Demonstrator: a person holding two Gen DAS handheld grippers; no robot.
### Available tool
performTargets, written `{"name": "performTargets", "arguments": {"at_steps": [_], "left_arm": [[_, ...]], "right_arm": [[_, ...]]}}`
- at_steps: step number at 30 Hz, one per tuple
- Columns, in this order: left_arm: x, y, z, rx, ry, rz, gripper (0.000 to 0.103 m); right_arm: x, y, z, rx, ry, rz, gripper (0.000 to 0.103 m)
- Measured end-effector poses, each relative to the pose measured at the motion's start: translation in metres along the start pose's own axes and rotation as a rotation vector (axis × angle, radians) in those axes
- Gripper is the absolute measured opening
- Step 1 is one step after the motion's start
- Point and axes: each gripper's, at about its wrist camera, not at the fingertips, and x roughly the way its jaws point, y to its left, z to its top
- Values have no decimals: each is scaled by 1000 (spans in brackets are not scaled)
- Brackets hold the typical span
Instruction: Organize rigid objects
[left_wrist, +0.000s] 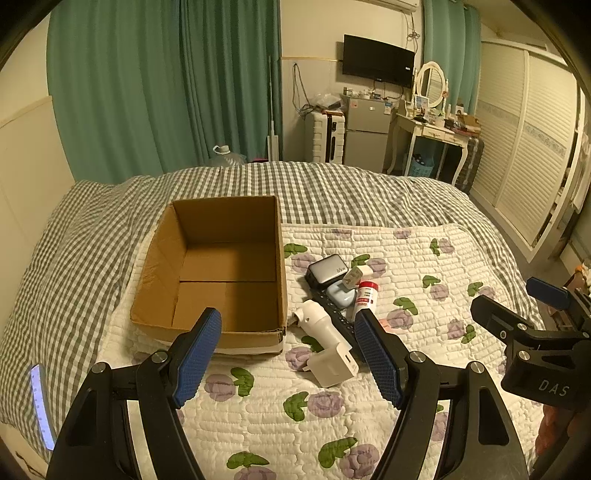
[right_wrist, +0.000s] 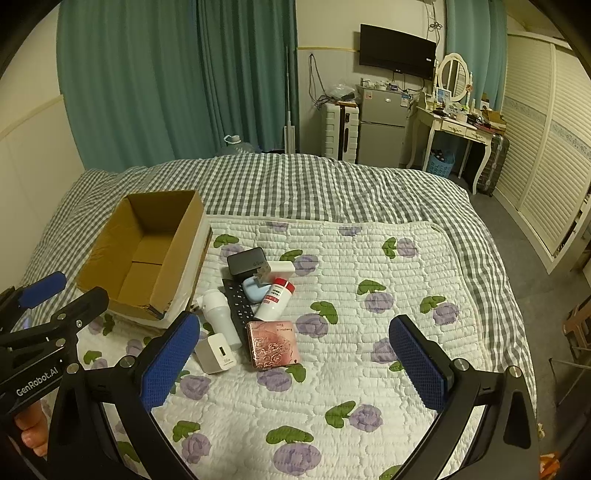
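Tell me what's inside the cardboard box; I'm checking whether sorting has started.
Nothing shows inside the cardboard box: only its bare brown floor. Its near wall hides a strip of floor behind it.

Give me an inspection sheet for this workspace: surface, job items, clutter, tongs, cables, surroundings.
Surface: floral quilt over a checked bed cover.
Job's things: cardboard box, open, nothing seen inside. Beside it a pile: dark power bank, remote, blue case, red-capped bottle, white bottle, white charger, pink tin.
Clutter: nothing seen beyond the pile.
Tongs: left tongs open, holding nothing; right tongs open, holding nothing.
Cables: wall cords by the TV.
Surroundings: green curtains, fridge, vanity desk.
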Motion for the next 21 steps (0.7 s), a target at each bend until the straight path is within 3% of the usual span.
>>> {"name": "performTargets", "arguments": {"at_steps": [21], "left_arm": [[-3, 3, -2, -15, -6, -9, 77]], "right_arm": [[-4, -1, 0, -3, 0, -4, 103]]}}
